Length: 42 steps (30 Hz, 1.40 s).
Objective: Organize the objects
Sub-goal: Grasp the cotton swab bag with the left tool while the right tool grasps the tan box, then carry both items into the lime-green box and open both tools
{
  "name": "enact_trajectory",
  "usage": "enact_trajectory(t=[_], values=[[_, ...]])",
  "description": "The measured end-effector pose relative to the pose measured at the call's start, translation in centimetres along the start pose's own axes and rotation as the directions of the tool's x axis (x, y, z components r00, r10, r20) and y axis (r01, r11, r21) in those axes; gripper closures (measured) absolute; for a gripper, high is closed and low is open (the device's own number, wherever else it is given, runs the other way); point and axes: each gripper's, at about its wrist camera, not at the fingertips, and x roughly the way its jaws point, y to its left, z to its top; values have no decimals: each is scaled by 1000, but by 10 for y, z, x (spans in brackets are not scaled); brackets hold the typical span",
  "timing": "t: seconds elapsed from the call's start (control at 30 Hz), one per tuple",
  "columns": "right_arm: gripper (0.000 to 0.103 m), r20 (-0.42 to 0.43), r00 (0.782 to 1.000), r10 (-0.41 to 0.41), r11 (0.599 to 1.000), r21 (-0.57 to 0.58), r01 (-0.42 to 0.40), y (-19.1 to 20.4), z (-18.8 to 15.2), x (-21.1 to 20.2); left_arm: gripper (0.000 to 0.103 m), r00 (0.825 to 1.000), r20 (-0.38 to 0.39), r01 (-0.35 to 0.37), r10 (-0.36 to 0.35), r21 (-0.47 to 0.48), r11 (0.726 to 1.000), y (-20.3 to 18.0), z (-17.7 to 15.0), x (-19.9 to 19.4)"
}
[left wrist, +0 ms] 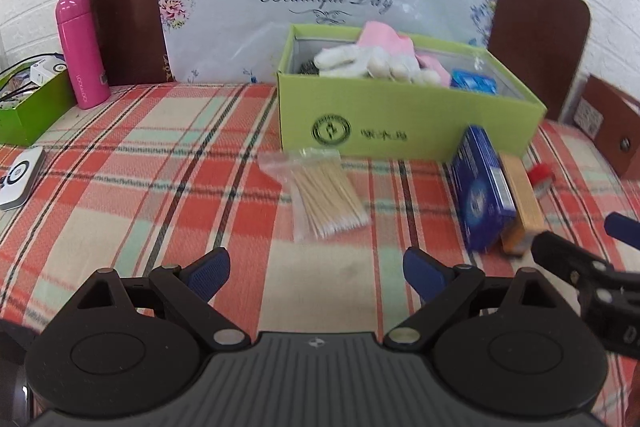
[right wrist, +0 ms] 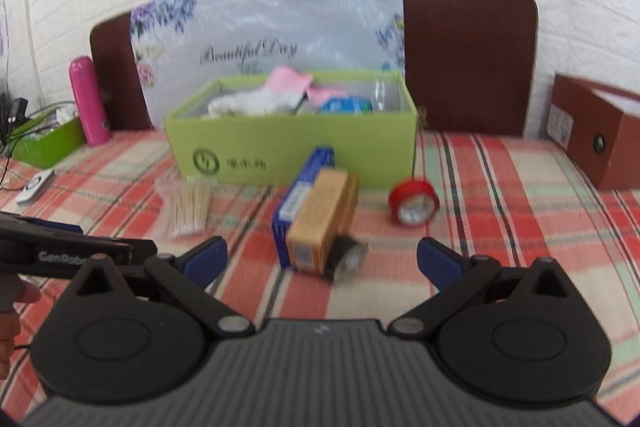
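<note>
Here, blue box [right wrist: 302,203] and tan box [right wrist: 322,223] side by side on the plaid bed [right wrist: 500,247], before the green box [right wrist: 296,151], cotton swab bag [left wrist: 320,193] left, red tape [right wrist: 414,203] right, left gripper [left wrist: 316,269] and right gripper [right wrist: 322,259] both spread wide, holding nothing, touching nothing.

The right gripper [right wrist: 322,259] has its jaws spread wide over the plaid cloth [right wrist: 500,227], holding nothing. Just ahead of the gap between them lies a tan box [right wrist: 322,219], touching a blue box [right wrist: 298,195] on its left side, with a small dark object [right wrist: 346,257] at its near end, too blurred to identify. Ahead and right of the claw sits a red tape roll [right wrist: 414,203]. Ahead and left lies a bag of cotton swabs [right wrist: 188,207]. Beyond all these stands an open green box [right wrist: 292,147] holding white and pink cloth items. The left gripper [right wrist: 72,245] enters at the far left.
</note>
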Motion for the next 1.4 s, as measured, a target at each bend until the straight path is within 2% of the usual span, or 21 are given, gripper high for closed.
enact_trajectory(t=[0.17,0.23,0.27,0.3,0.33,0.4,0.47,0.5,0.53,0.63,0.67,0.73,0.77,0.83,0.87,0.93,0.97,1.0,1.03,1.23,1.4], values=[[26,-19,999,45,998,-47,-46,1,8,29,9,999,-31,7,-8,-29,1000,-1,20,41],[58,-51,997,64,997,-37,-66,0,6,37,14,999,-47,6,-8,-29,1000,-3,24,55],[61,-58,996,74,997,-27,-76,-1,4,37,16,998,-55,12,-13,-26,1000,-3,25,60],[70,-57,995,83,996,-23,-84,-3,2,35,24,998,-61,21,-23,-23,999,-3,26,65],[73,-57,994,88,996,-23,-89,-3,0,31,34,997,-73,34,-36,-24,999,-2,26,70],[77,-61,994,92,995,-29,-94,-4,-4,24,43,993,-92,64,-68,-37,997,0,26,76],[79,-81,991,107,993,-33,-110,-6,-8,15,59,994,-73,76,-77,-20,997,0,24,73],[79,-98,988,119,992,-30,-123,-7,-11,11,71,992,-73,101,-102,-18,995,1,23,70],[79,-116,985,130,991,-23,-134,-9,-14,6,75,988,-77,128,-130,-29,991,3,21,66],[80,-143,981,132,991,-16,-135,-14,-22,-4,76,967,-122,221,-223,-29,975,5,6,47],[80,-150,980,135,990,-19,-139,-15,-24,-5,76,962,-136,240,-239,-6,971,3,0,39],[75,-154,978,141,990,-9,-144,-18,-25,-2,75,964,-141,231,-224,30,973,-2,-10,27],[72,-160,978,134,991,-8,-137,-17,-25,2,72,970,-133,209,-202,39,977,-5,-11,24],[63,-156,978,138,990,-18,-143,-14,-25,8,42,981,-110,168,-161,52,984,-8,-9,25],[63,-164,977,137,989,-24,-143,-12,-25,12,38,986,-95,141,-136,52,989,-8,-7,28],[63,-174,977,125,990,-46,-135,-8,-28,16,37,989,-91,119,-113,62,991,-9,-4,34],[63,-186,975,122,990,-49,-134,-7,-30,19,38,988,-101,123,-116,66,990,-9,-3,38],[66,-204,971,123,990,-43,-134,-7,-31,21,47,985,-115,137,-128,71,988,-10,-3,40],[78,-215,968,132,989,-35,-143,-8,-33,22,70,979,-134,162,-151,73,984,-8,-5,42],[80,-187,967,174,984,-5,-178,-12,-30,9,79,970,-126,216,-207,70,974,-8,-9,24],[80,-99,974,204,979,-1,-205,-16,-5,-6,79,962,-54,271,-267,90,958,-13,6,-7]])
